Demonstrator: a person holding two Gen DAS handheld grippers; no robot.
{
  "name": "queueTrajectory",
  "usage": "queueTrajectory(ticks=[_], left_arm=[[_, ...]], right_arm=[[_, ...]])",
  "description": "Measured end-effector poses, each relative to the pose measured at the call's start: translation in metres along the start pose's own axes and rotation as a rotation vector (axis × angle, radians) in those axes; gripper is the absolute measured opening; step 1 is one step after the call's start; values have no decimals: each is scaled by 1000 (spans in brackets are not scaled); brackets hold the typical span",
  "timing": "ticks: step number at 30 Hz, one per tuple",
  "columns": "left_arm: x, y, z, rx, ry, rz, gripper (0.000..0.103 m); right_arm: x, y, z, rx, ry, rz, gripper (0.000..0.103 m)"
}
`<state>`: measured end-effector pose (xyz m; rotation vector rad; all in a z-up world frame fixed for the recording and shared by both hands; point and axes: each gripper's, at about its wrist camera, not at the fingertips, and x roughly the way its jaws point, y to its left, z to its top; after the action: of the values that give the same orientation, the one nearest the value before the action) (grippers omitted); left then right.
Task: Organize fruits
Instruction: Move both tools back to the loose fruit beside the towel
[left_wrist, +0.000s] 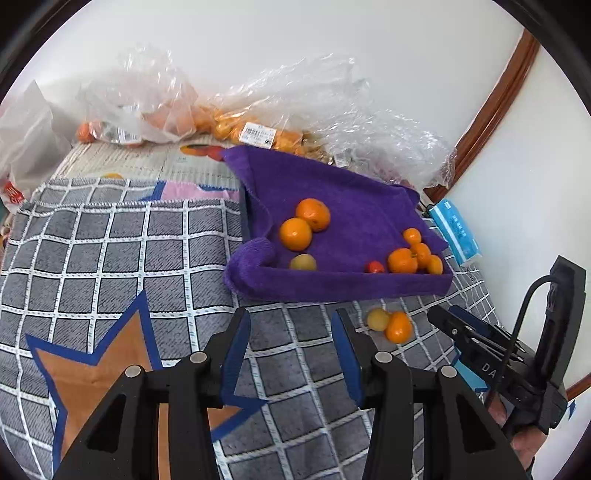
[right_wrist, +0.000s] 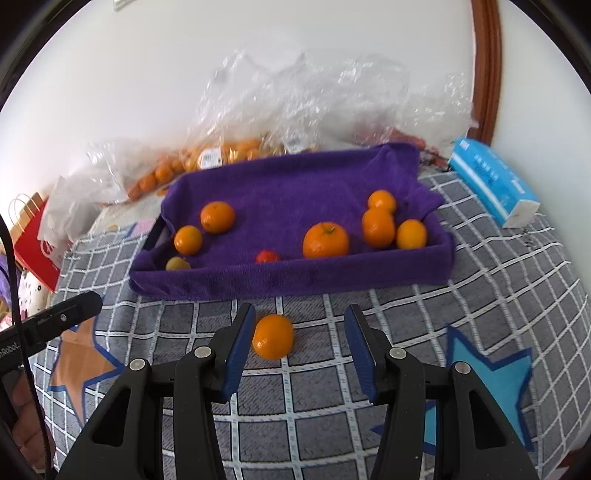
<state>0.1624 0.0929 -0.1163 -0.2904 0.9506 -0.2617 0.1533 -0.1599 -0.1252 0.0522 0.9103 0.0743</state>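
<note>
While both tools gape released, the oval orange (right_wrist: 273, 336) lies upright-long beside the right tool (right_wrist: 299, 345).

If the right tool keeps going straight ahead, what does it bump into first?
Probably the loose orange on the checked cloth, just ahead by the right tool's left finger. Beyond it is the purple tray.

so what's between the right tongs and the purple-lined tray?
One orange on the checked blanket, lying against the left finger of the open right tongs. Otherwise bare blanket up to the purple-lined tray, in the right wrist view.
</note>
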Motion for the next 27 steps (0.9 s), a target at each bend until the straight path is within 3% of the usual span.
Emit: queueTrajectory(ticks=[13, 27], left_arm=[[30, 23, 3, -24, 70, -4, 42], [34, 22, 5, -17, 65, -58, 42]], right_arm=[[36, 9, -2, -6, 48, -16, 50], [49, 13, 2, -3, 42, 3, 50]])
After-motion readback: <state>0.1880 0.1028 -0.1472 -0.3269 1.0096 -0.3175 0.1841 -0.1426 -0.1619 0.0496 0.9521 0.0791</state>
